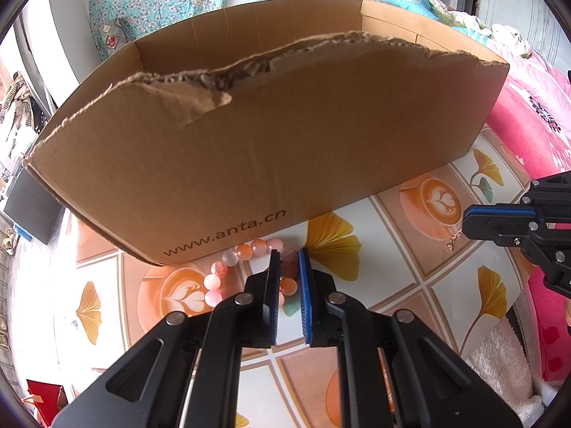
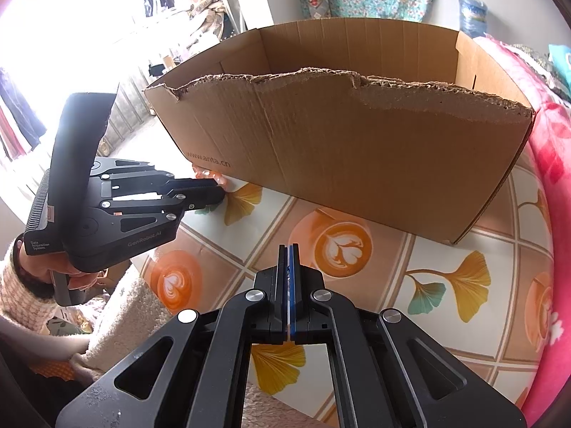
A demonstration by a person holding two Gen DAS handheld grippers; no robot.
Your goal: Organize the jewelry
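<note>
A pink and orange bead bracelet (image 1: 228, 264) lies on the patterned table just in front of the cardboard box (image 1: 267, 135). My left gripper (image 1: 288, 254) has its jaws narrowly apart around a dark pink bead of the bracelet; I cannot tell if they pinch it. It also shows in the right wrist view (image 2: 221, 189), at the box's lower left corner. My right gripper (image 2: 289, 249) is shut. In the left wrist view (image 1: 464, 224) a thin gold chain (image 1: 453, 240) hangs from its tip, above the table at the right.
The open box (image 2: 357, 149), torn along its near rim, fills the back of the table. The tablecloth (image 2: 342, 242) has coffee-cup and ginkgo-leaf prints. A pink blanket (image 1: 528, 121) lies to the right. A fluffy cloth (image 2: 121, 306) lies at the table's near edge.
</note>
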